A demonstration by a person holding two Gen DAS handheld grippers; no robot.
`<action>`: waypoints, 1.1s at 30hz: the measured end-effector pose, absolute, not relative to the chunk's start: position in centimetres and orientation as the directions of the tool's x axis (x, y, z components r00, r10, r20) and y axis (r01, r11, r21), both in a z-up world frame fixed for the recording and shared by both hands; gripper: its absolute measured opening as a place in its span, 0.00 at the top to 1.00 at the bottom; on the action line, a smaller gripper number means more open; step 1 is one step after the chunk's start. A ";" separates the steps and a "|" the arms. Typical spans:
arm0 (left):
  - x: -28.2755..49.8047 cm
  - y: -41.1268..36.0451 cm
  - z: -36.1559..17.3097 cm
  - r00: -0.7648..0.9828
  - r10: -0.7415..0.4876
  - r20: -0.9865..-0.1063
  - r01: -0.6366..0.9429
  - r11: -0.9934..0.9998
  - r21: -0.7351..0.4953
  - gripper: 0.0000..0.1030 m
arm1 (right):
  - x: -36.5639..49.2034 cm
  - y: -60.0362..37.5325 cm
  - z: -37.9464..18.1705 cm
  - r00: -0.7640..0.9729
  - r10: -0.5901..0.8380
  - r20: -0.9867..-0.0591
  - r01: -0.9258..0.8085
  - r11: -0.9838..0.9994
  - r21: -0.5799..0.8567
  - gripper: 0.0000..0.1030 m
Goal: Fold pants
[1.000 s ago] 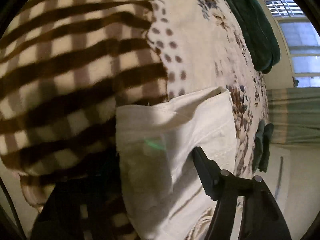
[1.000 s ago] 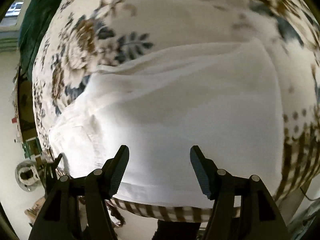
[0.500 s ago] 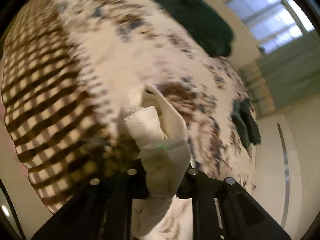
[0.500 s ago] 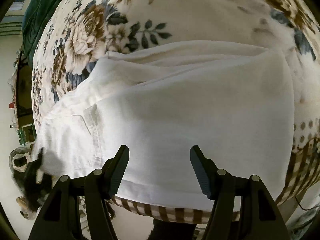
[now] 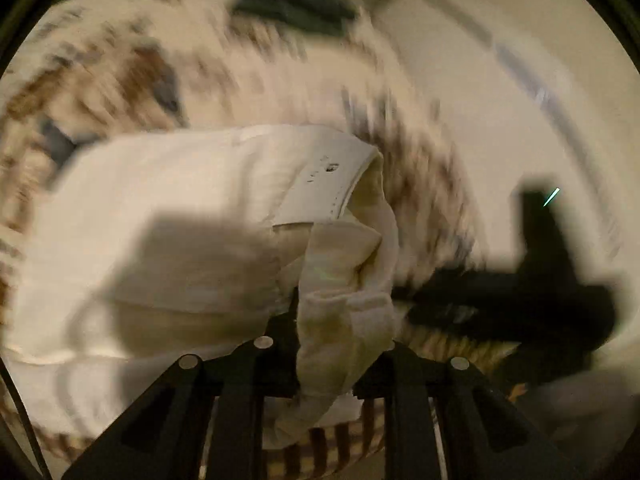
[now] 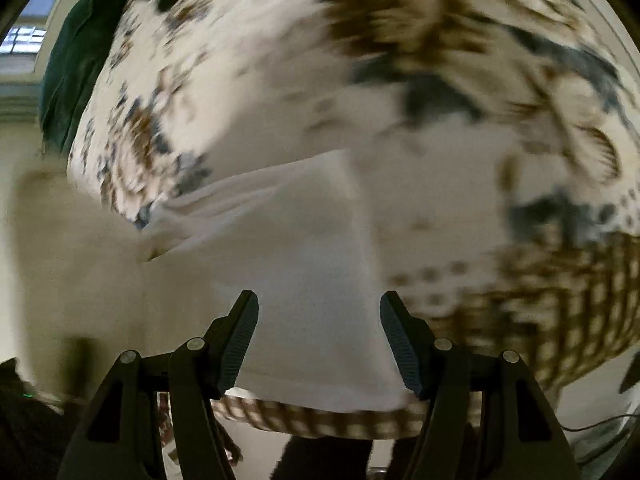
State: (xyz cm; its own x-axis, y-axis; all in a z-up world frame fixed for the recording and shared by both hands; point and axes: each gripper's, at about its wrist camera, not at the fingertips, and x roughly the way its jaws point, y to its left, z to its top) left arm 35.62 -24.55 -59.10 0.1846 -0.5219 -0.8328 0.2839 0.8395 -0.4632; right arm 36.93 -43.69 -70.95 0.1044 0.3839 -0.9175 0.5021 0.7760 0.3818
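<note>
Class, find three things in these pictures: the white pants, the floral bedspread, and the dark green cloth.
white pants (image 5: 180, 216), left wrist view, on the flat folded panel.
floral bedspread (image 6: 280, 80), right wrist view, on a bare patch above the pants.
dark green cloth (image 6: 76, 64), right wrist view, on its middle.

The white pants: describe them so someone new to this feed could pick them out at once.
A bed covered in a floral bedspread fills the right wrist view, with a brown checked blanket along its near edge. The white pants lie flat near that edge. They are the only plain, unpatterned cloth there, and the left gripper clamps a bunch of them.
</note>
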 end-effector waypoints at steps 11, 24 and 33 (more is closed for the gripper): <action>33.5 -22.3 -56.2 0.115 -0.529 -0.841 0.289 0.828 -0.481 0.02 | 34.9 -48.0 -71.3 0.197 0.589 -0.784 0.500 0.628 0.597 0.34; 35.9 -6.7 -55.6 0.200 -0.278 -0.939 -0.021 0.957 -0.288 0.02 | 38.3 -40.6 -73.8 0.186 0.629 -0.755 0.326 0.685 0.652 0.30; 38.9 -5.0 -55.3 0.245 -0.299 -0.922 -0.116 0.935 -0.335 0.02 | 35.8 -41.6 -69.9 0.222 0.509 -0.832 0.310 0.772 0.555 0.79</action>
